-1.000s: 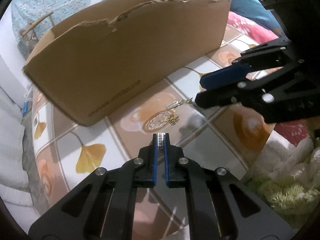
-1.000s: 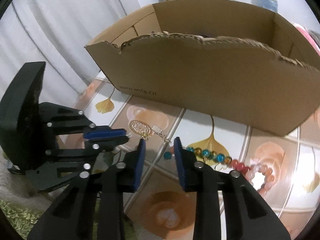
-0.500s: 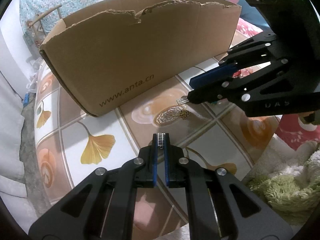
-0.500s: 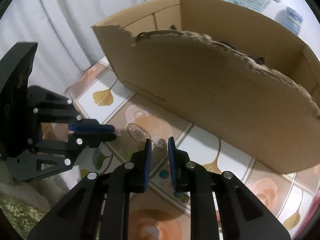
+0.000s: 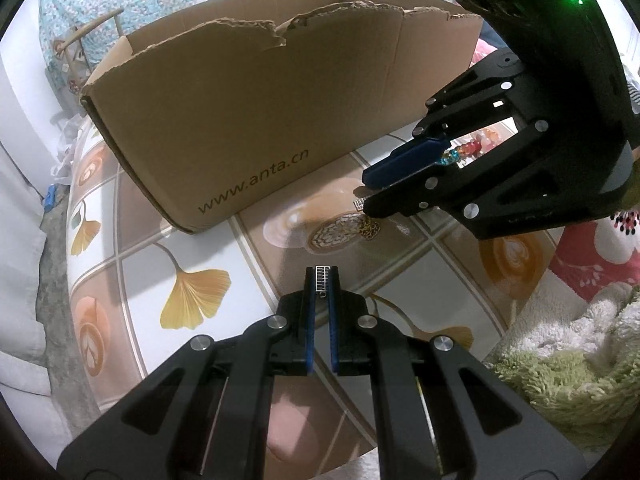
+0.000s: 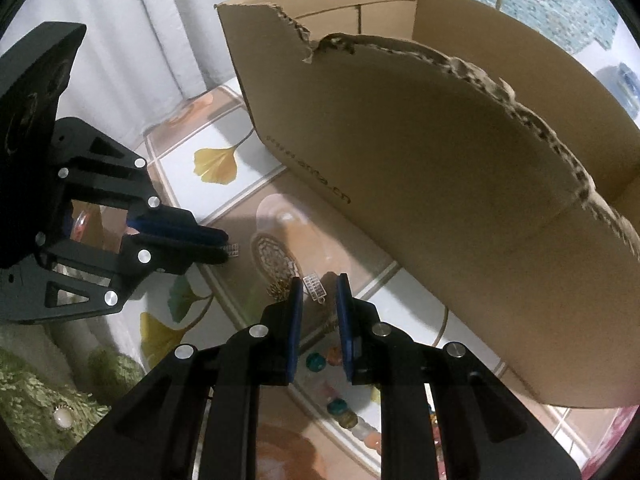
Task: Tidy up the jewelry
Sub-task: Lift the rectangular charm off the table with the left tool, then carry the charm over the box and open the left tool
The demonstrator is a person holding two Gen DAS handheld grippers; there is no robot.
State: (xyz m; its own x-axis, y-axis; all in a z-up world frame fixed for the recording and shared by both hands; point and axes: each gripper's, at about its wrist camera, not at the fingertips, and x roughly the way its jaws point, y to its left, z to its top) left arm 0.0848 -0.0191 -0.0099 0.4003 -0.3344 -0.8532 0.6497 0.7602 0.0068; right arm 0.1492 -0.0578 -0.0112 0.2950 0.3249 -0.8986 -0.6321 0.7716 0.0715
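My left gripper (image 5: pixel 322 280) is shut on a small silver clasp (image 5: pixel 322 279), one end of a necklace; it also shows in the right wrist view (image 6: pixel 224 245). My right gripper (image 6: pixel 318 290) has its jaws a little apart, with the other silver clasp (image 6: pixel 316 286) between them; from the left wrist view (image 5: pixel 366 198) the jaws look closed on that clasp (image 5: pixel 359 203). A round filigree pendant (image 5: pixel 336 232) lies on the table below, also visible in the right wrist view (image 6: pixel 276 258). A torn cardboard box (image 5: pixel 256 120) stands behind.
A multicoloured bead bracelet (image 6: pixel 340 408) lies under my right gripper, also seen through it (image 5: pixel 468 150). The table (image 5: pixel 136 272) has a ginkgo-leaf tile pattern. A green shaggy cloth (image 5: pixel 568 360) lies at the right edge, and white curtains (image 6: pixel 168 28) hang behind.
Both grippers have risen and moved toward the box. The right jaws narrowed around the clasp, then parted slightly. The pendant stays on the table.
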